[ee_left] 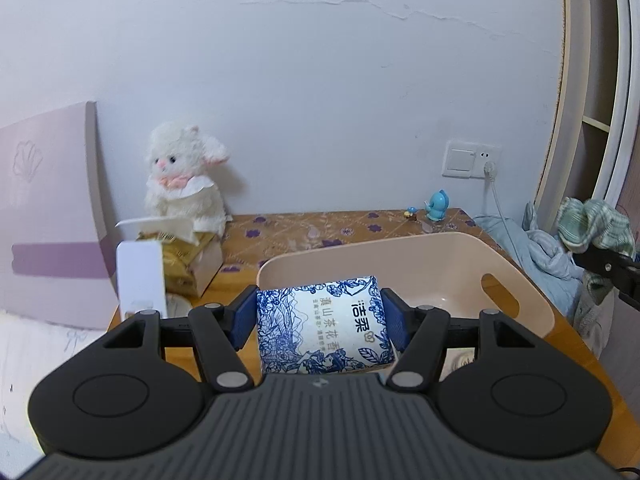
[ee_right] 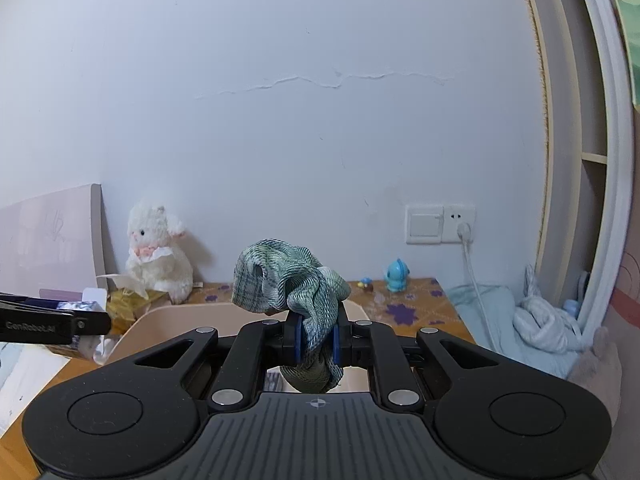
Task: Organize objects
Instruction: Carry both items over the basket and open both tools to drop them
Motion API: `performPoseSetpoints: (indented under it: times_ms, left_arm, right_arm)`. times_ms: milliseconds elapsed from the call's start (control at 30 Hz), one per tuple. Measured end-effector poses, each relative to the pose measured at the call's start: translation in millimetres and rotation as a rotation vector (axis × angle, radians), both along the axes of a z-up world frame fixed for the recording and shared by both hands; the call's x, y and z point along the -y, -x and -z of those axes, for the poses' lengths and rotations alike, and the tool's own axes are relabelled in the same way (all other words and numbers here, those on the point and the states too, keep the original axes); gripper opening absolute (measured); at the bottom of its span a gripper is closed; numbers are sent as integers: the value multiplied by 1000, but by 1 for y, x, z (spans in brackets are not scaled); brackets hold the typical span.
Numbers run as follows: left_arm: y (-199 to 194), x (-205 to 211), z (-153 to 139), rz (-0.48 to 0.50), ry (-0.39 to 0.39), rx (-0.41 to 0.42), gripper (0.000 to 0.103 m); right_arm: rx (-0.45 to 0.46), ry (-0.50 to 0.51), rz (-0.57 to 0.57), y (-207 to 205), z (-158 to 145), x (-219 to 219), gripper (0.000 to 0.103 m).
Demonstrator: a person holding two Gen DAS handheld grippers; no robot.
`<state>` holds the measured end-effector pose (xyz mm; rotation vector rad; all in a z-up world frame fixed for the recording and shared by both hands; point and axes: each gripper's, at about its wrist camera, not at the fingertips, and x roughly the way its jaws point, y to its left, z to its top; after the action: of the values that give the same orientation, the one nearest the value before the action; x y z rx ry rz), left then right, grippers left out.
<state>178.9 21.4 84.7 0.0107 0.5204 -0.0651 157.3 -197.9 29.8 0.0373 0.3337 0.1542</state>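
Tissue pack [ee_left: 326, 326] between left tool [ee_left: 320, 322] pads

The tissue pack [ee_left: 326, 326] sits between the left gripper's [ee_left: 320, 318] pads, in front of the basket [ee_left: 516, 276]. The basket stands on the table [ee_left: 304, 228]. Behind it to the left, a plush toy [ee_left: 182, 178] leans against the wall; to the right stand 2 figurines [ee_left: 430, 208]. The cloth [ee_right: 292, 280] is pinched in the right gripper [ee_right: 317, 340], over the basket.

A pale wall [ee_right: 304, 128] with a long crack [ee_right: 320, 80] stands behind the wooden table [ee_left: 224, 292]. A switch and socket [ee_right: 440, 224] sits low at right, beside a shelf unit [ee_right: 592, 184].
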Motion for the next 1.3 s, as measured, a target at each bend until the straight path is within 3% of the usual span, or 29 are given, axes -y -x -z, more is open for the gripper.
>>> performPoseSetpoints:
  times_ms: [267,600,800,867,933,967,1067,1133,1200,1300]
  left_arm:
    - [-41,26,23,30,-44,-53,66]
    - [-77,42,70,53,-97,-178,66]
    - [-89,39,87,63,-85,-265,66]
    - [-87,40,89,63,-105,-252,66]
    - [-86,39,88,70,-96,-252,67]
    - [-85,38,87,73,-90,-255,70]
    - [-81,38,81,65,-90,-234,87]
    - [-78,37,76,61,-97,-212,91]
    - [-74,36,70,62,-93,-202,92]
    - [-67,35,62,57,-84,-184,93]
  right_arm:
    - [-54,27,-21,-35,14,-12,13]
    - [-229,87,-75,-81,51,-27,13]
    - [-309,112,-92,-92,64,-34,15]
    - [-337,116,-98,-95,68,-35,16]
    - [-363,119,-102,-97,71,-35,23]
    - [-373,119,-99,-97,72,-35,38]
    - [-361,124,-89,-91,70,-34,53]
    - [-345,126,-89,-85,65,-33,61]
    - [-327,126,-88,-79,58,-33,75]
    - [-299,116,-82,-69,47,-31,85]
